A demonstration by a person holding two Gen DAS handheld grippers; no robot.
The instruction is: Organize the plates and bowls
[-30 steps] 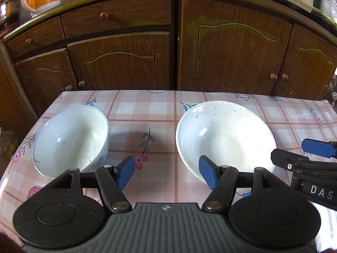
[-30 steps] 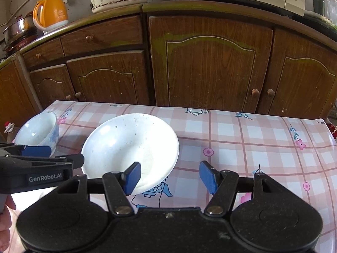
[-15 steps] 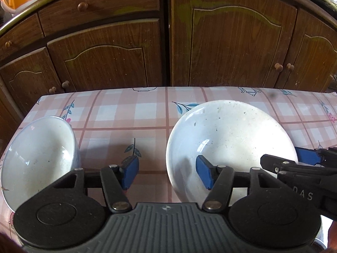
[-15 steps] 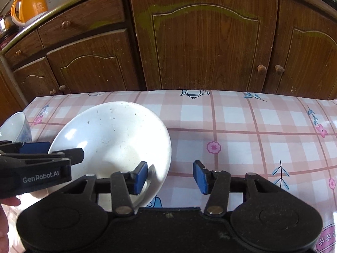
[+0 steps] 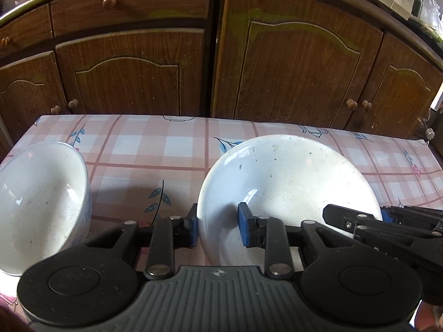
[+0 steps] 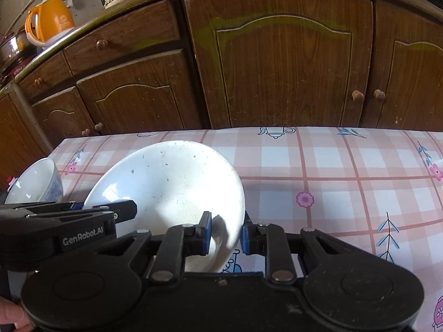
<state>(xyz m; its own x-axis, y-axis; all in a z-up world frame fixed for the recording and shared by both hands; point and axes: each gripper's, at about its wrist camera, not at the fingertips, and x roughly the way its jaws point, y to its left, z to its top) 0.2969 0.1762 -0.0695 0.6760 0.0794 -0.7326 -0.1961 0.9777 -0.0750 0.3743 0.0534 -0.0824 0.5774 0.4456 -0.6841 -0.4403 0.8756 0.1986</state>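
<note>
The plate (image 5: 288, 182) was white, deep and speckled, lying on the table (image 5: 155, 149) beside a bowl (image 5: 38, 207). The left gripper (image 5: 217, 229) and right gripper (image 6: 225, 233) had just closed, each clamping opposite sides of the plate's near rim.

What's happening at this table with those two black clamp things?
A person holds a clamp-like gripper in each hand. The left gripper and right gripper have just closed on opposite edges of the wide shallow white bowl on the pink checked tablecloth. The deeper blue-patterned white bowl sits untouched beside it.
</note>
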